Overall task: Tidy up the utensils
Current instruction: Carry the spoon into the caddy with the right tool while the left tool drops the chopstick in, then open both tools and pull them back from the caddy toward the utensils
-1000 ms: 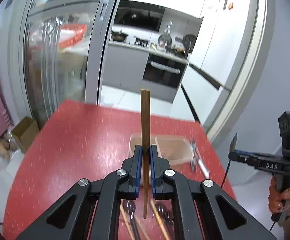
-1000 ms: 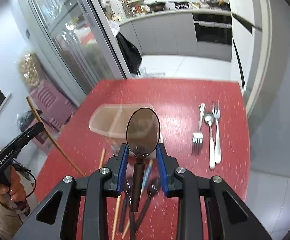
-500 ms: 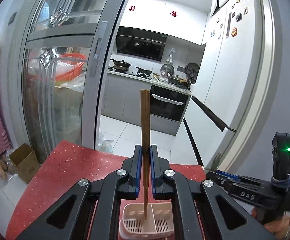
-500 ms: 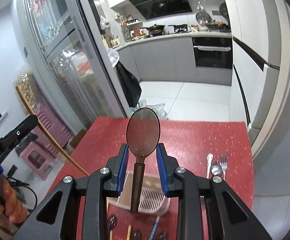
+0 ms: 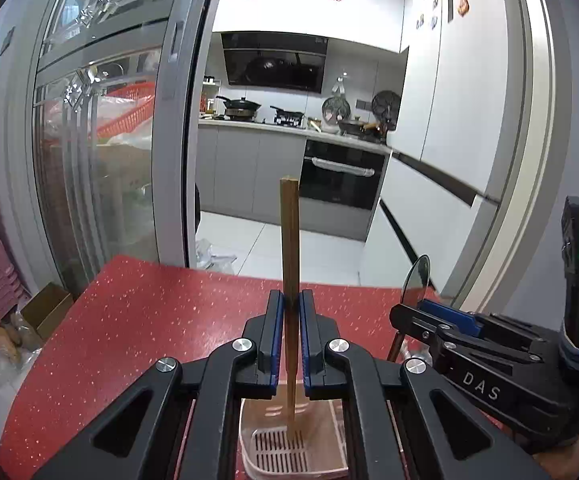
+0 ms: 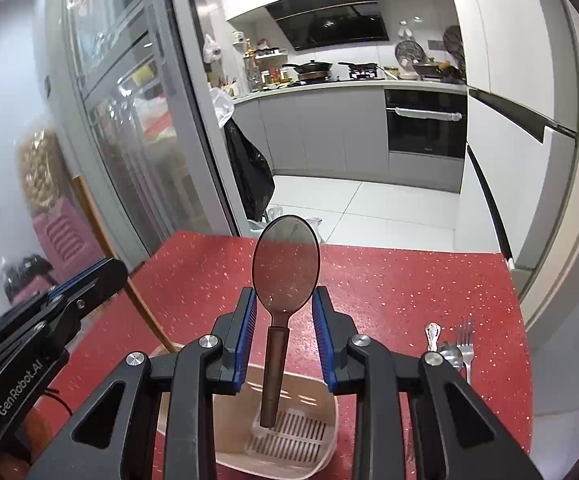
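Both grippers hold utensils upright over the holder on the red table.

The left gripper [image 5: 289, 304] points forward and level, its fingers pinching a wooden chopstick [image 5: 289, 240] that stands vertical – its lower end reaches down to the slotted floor of the pale holder [image 5: 257, 432] directly beneath. The right gripper [image 6: 283, 300], also level, clamps a dark spoon [image 6: 285, 264] by the sides of its bowl, bowl up, with the handle hanging into the holder's compartment just above the slotted floor. In the left view the right gripper sits close alongside. The table [image 6: 389, 280] is red with pale speckles; a fork [image 6: 465, 340] and a metal spoon [image 6: 447, 354] lie side by side near its right edge. Beyond the table – a glass sliding door [image 5: 101, 160], a tiled floor, grey kitchen cabinets and a built-in oven [image 6: 425, 124].
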`<state>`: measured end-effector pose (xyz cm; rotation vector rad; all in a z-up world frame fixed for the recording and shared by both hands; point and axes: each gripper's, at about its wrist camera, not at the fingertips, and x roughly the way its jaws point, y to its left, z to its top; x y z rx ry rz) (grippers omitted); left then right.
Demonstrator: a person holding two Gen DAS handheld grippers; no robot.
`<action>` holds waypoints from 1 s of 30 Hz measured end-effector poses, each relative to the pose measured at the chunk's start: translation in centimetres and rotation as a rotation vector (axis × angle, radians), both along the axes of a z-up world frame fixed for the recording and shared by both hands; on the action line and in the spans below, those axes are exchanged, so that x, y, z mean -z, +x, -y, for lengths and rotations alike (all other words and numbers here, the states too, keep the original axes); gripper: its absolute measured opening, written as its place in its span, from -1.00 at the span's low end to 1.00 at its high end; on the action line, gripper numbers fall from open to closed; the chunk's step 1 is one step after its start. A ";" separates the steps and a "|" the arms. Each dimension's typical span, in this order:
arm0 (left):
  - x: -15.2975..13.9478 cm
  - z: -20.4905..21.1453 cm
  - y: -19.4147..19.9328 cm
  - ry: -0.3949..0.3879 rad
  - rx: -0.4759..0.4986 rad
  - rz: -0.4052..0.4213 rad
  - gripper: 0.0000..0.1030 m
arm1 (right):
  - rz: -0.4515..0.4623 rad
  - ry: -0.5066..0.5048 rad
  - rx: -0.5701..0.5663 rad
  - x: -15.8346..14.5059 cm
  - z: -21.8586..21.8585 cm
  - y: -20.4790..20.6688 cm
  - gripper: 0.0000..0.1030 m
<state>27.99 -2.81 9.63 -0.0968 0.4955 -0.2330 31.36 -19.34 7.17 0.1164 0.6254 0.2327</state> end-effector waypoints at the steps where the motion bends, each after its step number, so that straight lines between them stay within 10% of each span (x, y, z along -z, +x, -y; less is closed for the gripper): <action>1: 0.5 0.1 0.0 0.007 -0.002 -0.008 -0.39 | -0.003 -0.008 -0.003 0.3 -0.1 0.0 -0.40; 14: 4.3 0.7 0.0 0.107 -0.045 -0.088 -0.39 | -0.089 -0.018 -0.018 3.1 -0.1 -0.5 -0.34; 30: 3.0 -1.6 -4.1 0.088 -0.079 -0.134 -0.39 | -0.068 0.048 -0.036 0.1 1.6 -3.9 0.49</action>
